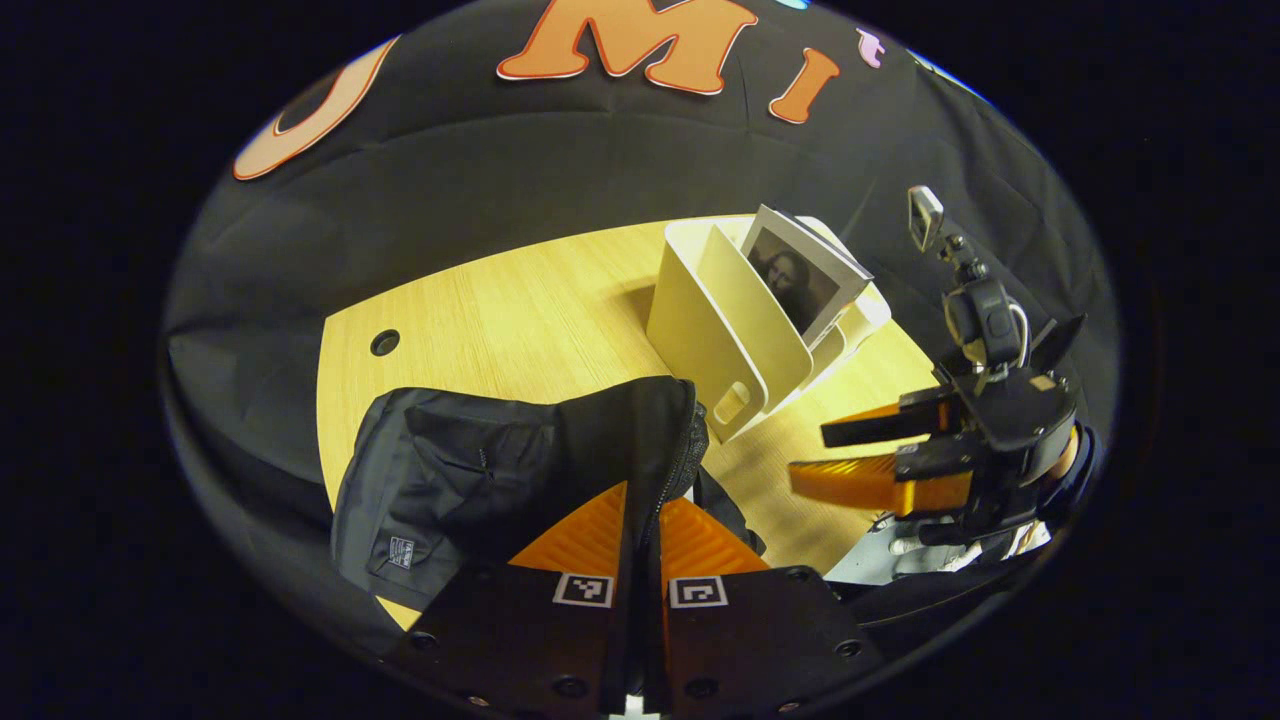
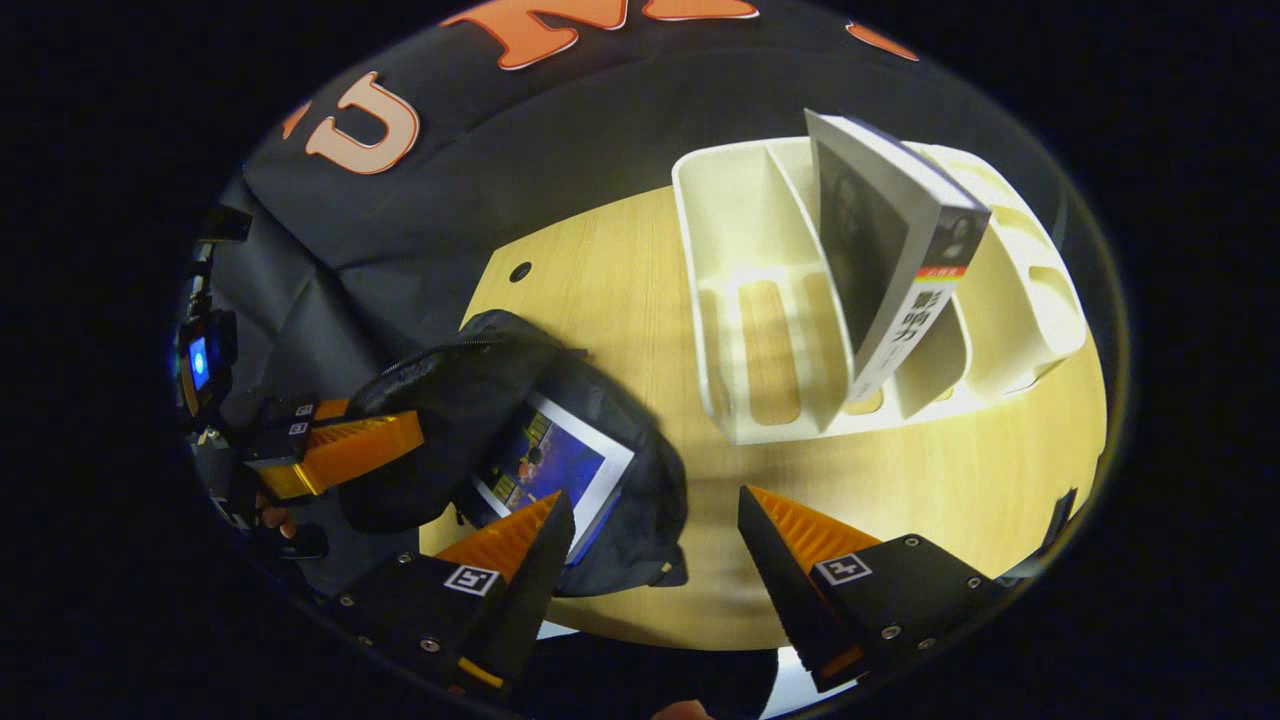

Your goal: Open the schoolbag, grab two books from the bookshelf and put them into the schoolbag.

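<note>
Our left gripper (image 1: 645,520) had its fingers pressed together on the zippered edge of the schoolbag (image 1: 480,470), pinching the soft black cloth and holding the flap up so the mouth stayed open. In the right gripper view that same gripper (image 2: 400,435) sat at the bag's (image 2: 440,400) left rim. Our right gripper (image 2: 650,520) hung empty with its fingers spread wide, above the table (image 2: 600,290) between the bag and the bookshelf (image 2: 740,300).

Inside the open bag lay one book with a blue cover (image 2: 550,465), flat and partly tucked under the flap. The second book (image 2: 890,250) stood leaning in a middle slot of the white bookshelf, its spine toward us and its top well above the dividers.

We judged the standing book stiff and fairly thick, likely with some weight, and its cover perhaps smooth enough to slip. The exposed upper part, clear of the dividers, looked the best place to grip, with fingers across the two covers near the spine, so the pages would not fan. The bag was limp and would sag shut if we let the edge go.
</note>
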`<state>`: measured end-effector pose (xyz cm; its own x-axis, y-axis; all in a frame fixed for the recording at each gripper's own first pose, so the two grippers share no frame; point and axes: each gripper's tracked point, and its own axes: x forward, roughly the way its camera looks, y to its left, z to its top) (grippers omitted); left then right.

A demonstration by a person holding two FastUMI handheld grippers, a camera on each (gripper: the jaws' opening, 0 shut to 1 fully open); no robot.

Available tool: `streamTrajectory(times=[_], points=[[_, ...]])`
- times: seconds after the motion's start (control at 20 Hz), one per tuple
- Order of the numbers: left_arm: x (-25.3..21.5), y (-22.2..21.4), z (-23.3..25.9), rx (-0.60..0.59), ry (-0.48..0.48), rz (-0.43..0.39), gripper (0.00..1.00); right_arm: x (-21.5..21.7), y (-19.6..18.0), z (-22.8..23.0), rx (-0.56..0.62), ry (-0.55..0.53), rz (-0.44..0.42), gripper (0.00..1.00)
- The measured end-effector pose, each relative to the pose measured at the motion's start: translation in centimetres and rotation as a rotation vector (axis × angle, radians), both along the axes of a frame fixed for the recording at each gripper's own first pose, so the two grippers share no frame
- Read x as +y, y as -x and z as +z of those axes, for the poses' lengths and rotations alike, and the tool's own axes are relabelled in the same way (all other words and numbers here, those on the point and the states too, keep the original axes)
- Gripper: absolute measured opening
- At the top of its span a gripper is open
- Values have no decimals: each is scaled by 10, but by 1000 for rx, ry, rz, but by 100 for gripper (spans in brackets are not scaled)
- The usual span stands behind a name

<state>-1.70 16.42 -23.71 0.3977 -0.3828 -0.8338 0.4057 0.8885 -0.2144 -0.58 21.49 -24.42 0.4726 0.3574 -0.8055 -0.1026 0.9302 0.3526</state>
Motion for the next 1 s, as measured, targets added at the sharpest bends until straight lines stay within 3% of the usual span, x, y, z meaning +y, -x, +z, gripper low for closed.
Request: streamTrajectory(times=[0.15, 0.5, 1.0], points=[[1, 0, -1, 1, -14, 8, 7, -13, -3, 18, 18, -20, 57, 99], [3, -2, 2, -2, -38, 29, 7, -73, -25, 53, 3, 129, 168, 99], [5, -2, 0, 13, -63, 81, 7, -130, -103, 74, 50, 264, 154, 99]])
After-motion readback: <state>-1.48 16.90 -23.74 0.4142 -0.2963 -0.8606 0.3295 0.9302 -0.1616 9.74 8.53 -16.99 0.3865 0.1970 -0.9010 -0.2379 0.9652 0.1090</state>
